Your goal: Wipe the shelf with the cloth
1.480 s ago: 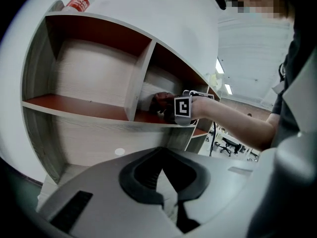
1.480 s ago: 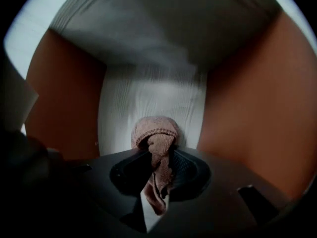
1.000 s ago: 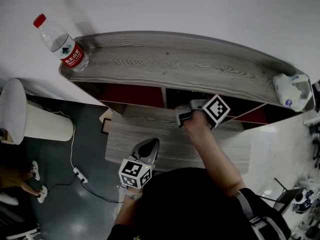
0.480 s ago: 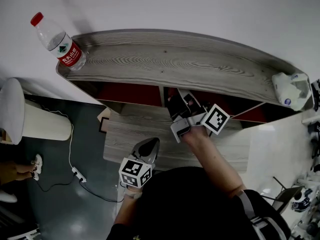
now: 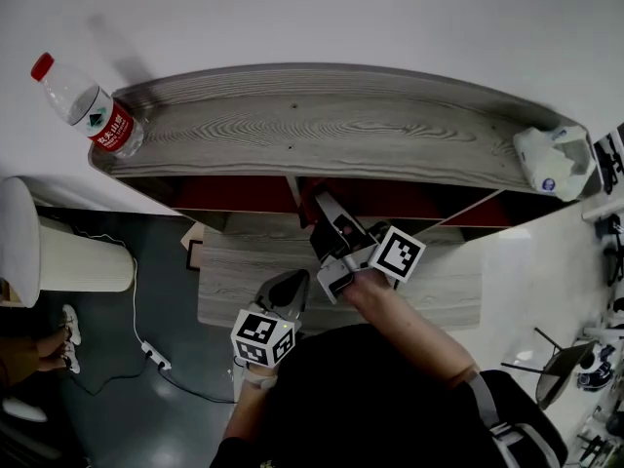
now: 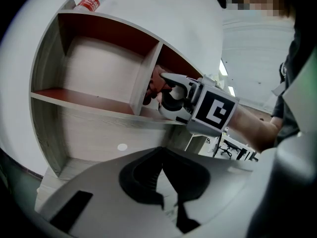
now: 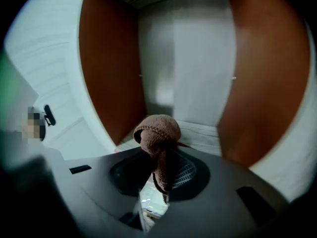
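Right gripper (image 7: pixel 161 175) clamps the brown cloth (image 7: pixel 157 129), which is bunched just ahead of its jaws inside a shelf (image 7: pixel 198 133) compartment. Left gripper (image 6: pixel 161 155) is closed on nothing. Bottle (image 5: pixel 90 115) sits far to its left; red label unreadable.

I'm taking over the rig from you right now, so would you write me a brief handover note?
Left gripper: shut, empty, held low in front of the shelf.
Right gripper: shut on the brown cloth, at the mouth of the upper right compartment; the cloth bunches above the jaws.
Done: the cloth is gripped and at the shelf. Nothing shows which boards are already wiped.
Left: wipe the compartment floor, then the other boards. A water bottle and a white bag sit at the ends of the top board, so work round them.
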The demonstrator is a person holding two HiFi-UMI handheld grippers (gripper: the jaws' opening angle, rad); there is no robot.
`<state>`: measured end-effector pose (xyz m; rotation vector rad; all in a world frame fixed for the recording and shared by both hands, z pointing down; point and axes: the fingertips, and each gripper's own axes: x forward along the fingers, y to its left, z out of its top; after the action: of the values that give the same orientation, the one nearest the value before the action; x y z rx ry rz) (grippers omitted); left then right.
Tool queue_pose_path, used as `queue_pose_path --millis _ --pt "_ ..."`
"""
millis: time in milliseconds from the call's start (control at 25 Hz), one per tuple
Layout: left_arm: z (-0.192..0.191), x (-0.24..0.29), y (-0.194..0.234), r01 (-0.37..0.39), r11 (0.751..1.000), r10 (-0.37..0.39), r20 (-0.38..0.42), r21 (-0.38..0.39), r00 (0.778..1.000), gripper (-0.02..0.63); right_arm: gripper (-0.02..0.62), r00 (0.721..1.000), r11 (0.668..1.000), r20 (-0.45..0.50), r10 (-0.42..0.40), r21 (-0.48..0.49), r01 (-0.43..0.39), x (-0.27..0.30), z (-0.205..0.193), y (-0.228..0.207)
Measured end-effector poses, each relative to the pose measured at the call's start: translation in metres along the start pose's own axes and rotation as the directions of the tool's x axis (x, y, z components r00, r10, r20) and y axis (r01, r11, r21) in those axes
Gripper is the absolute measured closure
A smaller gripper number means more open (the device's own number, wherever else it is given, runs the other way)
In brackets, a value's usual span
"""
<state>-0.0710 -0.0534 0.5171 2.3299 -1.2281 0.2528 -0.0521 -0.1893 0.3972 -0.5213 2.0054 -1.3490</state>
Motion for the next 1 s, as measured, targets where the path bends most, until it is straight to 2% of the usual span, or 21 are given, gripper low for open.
queue_pose_path --millis 240,600,760,1000 --pt "0.004 0.006 0.006 0.021 1.000 -0.021 -0.007 0.005 1.000 0.600 0.537 0.984 0.984 0.014 -0.176 0.025 0.176 -0.007 0.000 -0.048" --pt "0.009 0.013 0.021 0.048 0.999 -0.048 -0.008 0.007 0.999 0.600 0.545 0.949 0.944 0.064 -0.308 0.147 0.297 0.013 0.021 -0.077" --pt "0.013 0.016 0.025 0.062 0.998 -0.061 -0.010 0.015 0.998 0.600 0.545 0.954 0.945 0.064 -0.294 0.166 0.281 0.027 0.032 -0.082" --pt "0.016 0.021 0.026 0.085 0.996 -0.084 -0.017 0.026 0.996 0.600 0.545 0.983 0.978 0.043 -0.179 0.114 0.174 0.029 0.030 -0.056"
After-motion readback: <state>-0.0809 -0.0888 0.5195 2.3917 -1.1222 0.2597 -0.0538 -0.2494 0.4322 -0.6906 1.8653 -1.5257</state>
